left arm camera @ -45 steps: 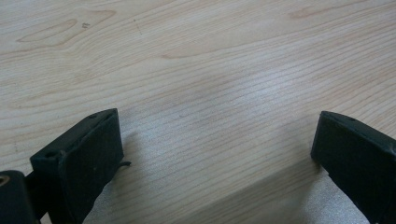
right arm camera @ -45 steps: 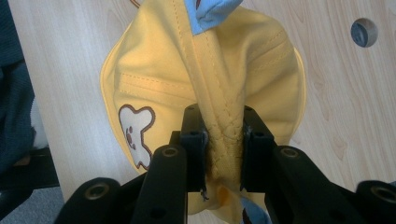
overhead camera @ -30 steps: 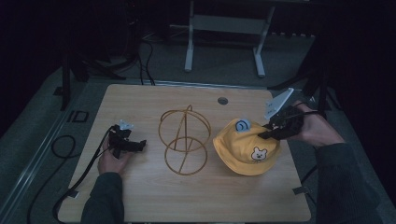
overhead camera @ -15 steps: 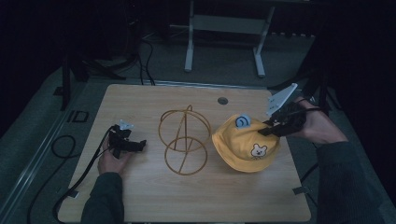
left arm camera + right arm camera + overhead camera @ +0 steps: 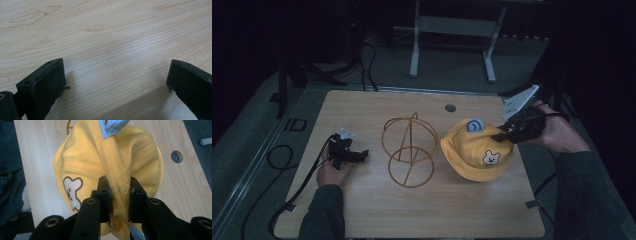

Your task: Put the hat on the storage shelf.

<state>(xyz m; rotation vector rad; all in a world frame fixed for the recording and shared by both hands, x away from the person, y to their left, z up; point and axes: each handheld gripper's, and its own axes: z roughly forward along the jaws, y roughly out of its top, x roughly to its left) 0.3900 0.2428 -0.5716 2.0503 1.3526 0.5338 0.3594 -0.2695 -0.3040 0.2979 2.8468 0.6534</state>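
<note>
- Your right gripper (image 5: 504, 134) was clamped on the quilted brim of the yellow hat (image 5: 477, 155), with the fabric bunched between its jaws (image 5: 120, 200).
- The hat lay on the wooden table (image 5: 362, 210), just right of the gold wire stand (image 5: 408, 150), its bear patch (image 5: 492, 158) facing up.
- Your left gripper (image 5: 349, 154) rested on the table well left of the stand, its jaws spread wide over bare wood (image 5: 115, 82), nothing between them.
</note>
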